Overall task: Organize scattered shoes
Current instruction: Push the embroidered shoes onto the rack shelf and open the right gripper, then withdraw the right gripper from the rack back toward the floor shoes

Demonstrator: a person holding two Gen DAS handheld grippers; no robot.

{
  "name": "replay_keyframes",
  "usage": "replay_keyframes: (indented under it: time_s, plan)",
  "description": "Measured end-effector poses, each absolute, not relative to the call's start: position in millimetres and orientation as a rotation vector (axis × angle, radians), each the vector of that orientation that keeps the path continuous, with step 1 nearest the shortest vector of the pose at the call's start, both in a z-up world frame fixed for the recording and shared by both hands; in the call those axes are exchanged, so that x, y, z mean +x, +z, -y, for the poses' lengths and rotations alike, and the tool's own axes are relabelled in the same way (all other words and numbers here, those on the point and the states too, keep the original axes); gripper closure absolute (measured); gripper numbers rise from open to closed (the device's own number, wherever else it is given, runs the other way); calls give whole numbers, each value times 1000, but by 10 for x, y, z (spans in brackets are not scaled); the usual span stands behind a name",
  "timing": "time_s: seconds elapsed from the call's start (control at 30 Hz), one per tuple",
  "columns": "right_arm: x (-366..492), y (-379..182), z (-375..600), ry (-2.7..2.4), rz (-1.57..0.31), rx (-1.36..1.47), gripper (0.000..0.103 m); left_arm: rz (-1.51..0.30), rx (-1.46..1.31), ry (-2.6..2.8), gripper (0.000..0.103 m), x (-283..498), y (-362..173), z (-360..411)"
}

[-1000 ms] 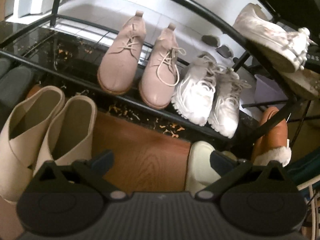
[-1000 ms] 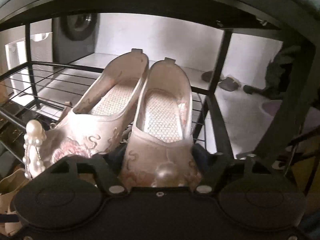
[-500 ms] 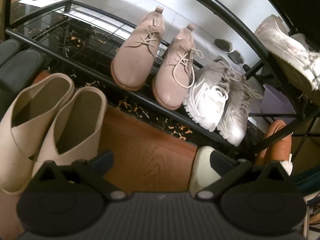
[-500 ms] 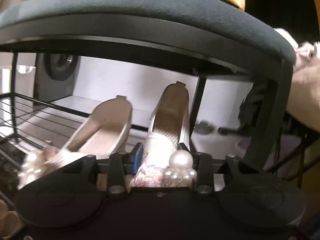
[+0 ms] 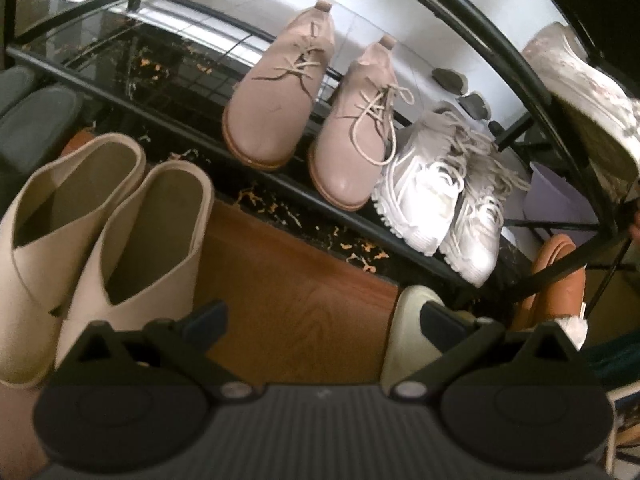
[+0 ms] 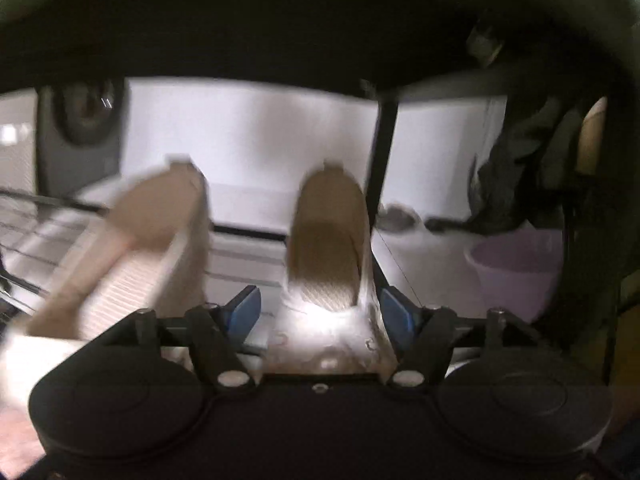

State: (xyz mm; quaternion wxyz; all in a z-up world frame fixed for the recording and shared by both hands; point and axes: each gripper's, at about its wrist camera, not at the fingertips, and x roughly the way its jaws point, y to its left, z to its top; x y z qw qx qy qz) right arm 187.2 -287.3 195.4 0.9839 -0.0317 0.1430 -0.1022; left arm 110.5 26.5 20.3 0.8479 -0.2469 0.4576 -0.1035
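In the right wrist view, two pale embroidered flats sit on a black rack shelf. The right flat point(image 6: 326, 256) lies between the blue pads point(image 6: 242, 308) of my right gripper point(image 6: 320, 312), whose jaws stand apart on either side of its toe. The left flat point(image 6: 132, 264) rests beside it. The view is blurred. In the left wrist view, my left gripper point(image 5: 320, 316) is open and empty above the wooden floor point(image 5: 288, 288). A cream shoe point(image 5: 404, 332) lies by its right finger. Beige mules point(image 5: 96, 232) stand at the left.
On the low shelf point(image 5: 280, 188) stand a pair of pink lace-up shoes point(image 5: 312, 108) and white sneakers point(image 5: 444, 200). A brown fur-lined boot point(image 5: 556, 280) stands at the right. A lilac basin point(image 6: 516, 272) sits behind the rack. A dark padded top point(image 6: 280, 20) hangs over the shelf.
My right gripper's jaws have opened from around the right flat's toe and the gripper has pulled back. The left gripper has shifted slightly; its view of the rack slid right.
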Motion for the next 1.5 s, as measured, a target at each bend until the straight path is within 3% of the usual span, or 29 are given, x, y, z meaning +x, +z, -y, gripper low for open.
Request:
replay_keyframes:
  time_s: [0.1, 0.17, 0.33, 0.5, 0.57, 0.67, 0.83, 1.1, 1.3, 1.33, 1.4, 1.43, 1.47, 1.5]
  plan:
    - [1620, 2094, 2693, -146, -216, -44, 22, -970, -533, -228, 1, 1108, 203, -263]
    - [1491, 2191, 2603, -80, -217, -21, 8, -975, -554, -239, 1, 1108, 200, -268]
    - [1526, 2190, 2194, 71, -327, -56, 9, -964, -556, -247, 1, 1085, 227, -270]
    - [1969, 2008, 1996, 2, -550, -96, 19, -974, -574, -233, 1, 1101, 207, -312]
    - [2013, 1982, 2050, -7, -566, -10, 39, -978, -583, -227, 1, 1114, 190, -326]
    - [1973, 1986, 2051, -2, -548, -42, 59, -982, -599, -194, 1, 1140, 150, -374]
    - [1850, 1999, 2117, 0, -384, -88, 76, -993, -653, -155, 1, 1174, 102, -478]
    - [2069, 1881, 2285, -73, -319, -31, 80, -1014, -637, -165, 1, 1177, 78, -443]
    - [2242, 1789, 2547, -237, -263, 132, 92, -1027, -641, -166, 1, 1189, 50, -443]
    - [2262, 1802, 2550, -238, -264, 146, 88, -1033, -635, -168, 1, 1194, 40, -434]
    - [2249, 1835, 2544, -206, -294, 161, 71, -1041, -636, -169, 1, 1199, 29, -433]
    - [2205, 1869, 2524, -149, -307, 154, 50, -1043, -641, -169, 1, 1201, 25, -437]
    - [2173, 1885, 2502, -125, -305, 141, 21, -1045, -647, -169, 1, 1202, 23, -443]
    - [2074, 1926, 2429, -92, -279, 82, 6, -1046, -652, -169, 1, 1202, 20, -445]
